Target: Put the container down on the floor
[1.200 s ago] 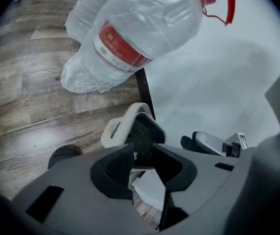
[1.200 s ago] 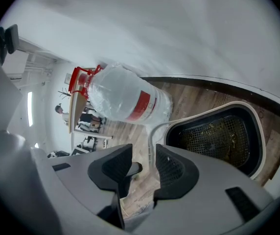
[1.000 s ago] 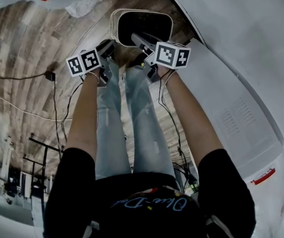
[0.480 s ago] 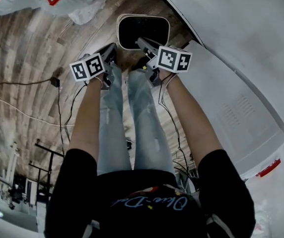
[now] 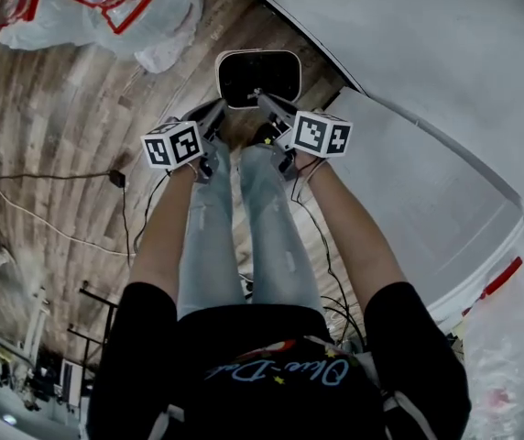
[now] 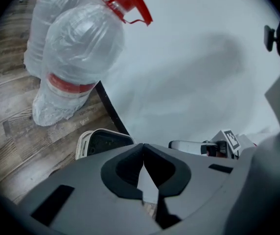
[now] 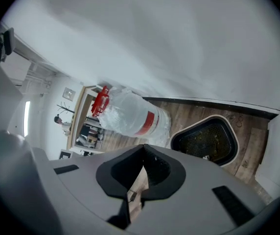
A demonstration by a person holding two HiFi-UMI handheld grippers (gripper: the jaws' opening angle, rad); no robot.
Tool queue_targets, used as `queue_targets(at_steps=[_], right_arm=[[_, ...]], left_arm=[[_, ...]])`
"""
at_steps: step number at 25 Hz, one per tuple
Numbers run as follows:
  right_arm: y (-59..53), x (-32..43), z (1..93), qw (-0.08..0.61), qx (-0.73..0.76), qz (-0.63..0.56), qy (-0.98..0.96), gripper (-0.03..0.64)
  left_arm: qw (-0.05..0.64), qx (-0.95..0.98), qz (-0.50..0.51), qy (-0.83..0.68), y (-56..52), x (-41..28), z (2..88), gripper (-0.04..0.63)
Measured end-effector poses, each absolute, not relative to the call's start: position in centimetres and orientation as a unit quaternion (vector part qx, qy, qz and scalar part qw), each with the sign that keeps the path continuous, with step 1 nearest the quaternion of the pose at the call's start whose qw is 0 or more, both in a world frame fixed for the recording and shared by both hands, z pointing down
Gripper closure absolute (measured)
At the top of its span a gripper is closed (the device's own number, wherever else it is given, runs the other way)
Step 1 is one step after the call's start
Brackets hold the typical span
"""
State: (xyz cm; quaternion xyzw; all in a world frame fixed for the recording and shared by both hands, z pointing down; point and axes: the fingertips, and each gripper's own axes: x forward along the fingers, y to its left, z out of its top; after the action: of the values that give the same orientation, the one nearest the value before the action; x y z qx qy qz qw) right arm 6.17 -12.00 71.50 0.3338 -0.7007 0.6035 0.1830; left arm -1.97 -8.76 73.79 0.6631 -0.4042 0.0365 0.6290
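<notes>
The container [image 5: 258, 76], a white-rimmed tub with a black mesh inside, rests on the wooden floor by the white wall. It also shows in the left gripper view as the container [image 6: 103, 142] and in the right gripper view as the container [image 7: 206, 140]. My left gripper [image 5: 221, 108] hovers at its near left, jaws shut and empty. My right gripper [image 5: 260, 95] hangs over its near rim, also shut with nothing in it. From the left gripper [image 6: 143, 148] and the right gripper [image 7: 144, 148] the pads meet with nothing between them.
Plastic-wrapped water bottles [image 5: 106, 3] with red labels stand on the floor to the far left, seen too as bottles [image 6: 76, 48] and bottles [image 7: 130, 112]. A white wall and cabinet [image 5: 427, 200] fill the right. Cables [image 5: 24, 209] trail over the floor at left.
Both grippers' jaws have closed with nothing in them and have drawn slightly back from the container's rim. The container stays on the floor. The water bottles have come into view.
</notes>
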Motion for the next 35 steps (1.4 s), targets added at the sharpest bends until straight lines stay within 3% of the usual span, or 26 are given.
queue_targets(at_steps=[10, 24, 30, 35], right_arm=[[-11.6, 7.0, 65.7, 0.111, 0.373, 0.602, -0.697, 0.617], [-12.3, 7.3, 57.5, 0.082, 0.402, 0.543, -0.732, 0.617], [-11.6, 7.0, 52.1, 0.1, 0.403, 0.504, -0.758, 0.617], [-11.8, 6.8, 48.0, 0.077, 0.413, 0.492, -0.763, 0.617]], left_arm=[[0.568, 0.727, 0.037, -0.385, -9.6, -0.1, 66.9, 0.591], [0.468, 0.803, 0.041, -0.366, -10.3, 0.4, 55.9, 0.591], [0.447, 0.814, 0.029, -0.369, -10.4, -0.5, 50.4, 0.591], [0.438, 0.822, 0.026, -0.362, -10.1, -0.7, 46.7, 0.591]])
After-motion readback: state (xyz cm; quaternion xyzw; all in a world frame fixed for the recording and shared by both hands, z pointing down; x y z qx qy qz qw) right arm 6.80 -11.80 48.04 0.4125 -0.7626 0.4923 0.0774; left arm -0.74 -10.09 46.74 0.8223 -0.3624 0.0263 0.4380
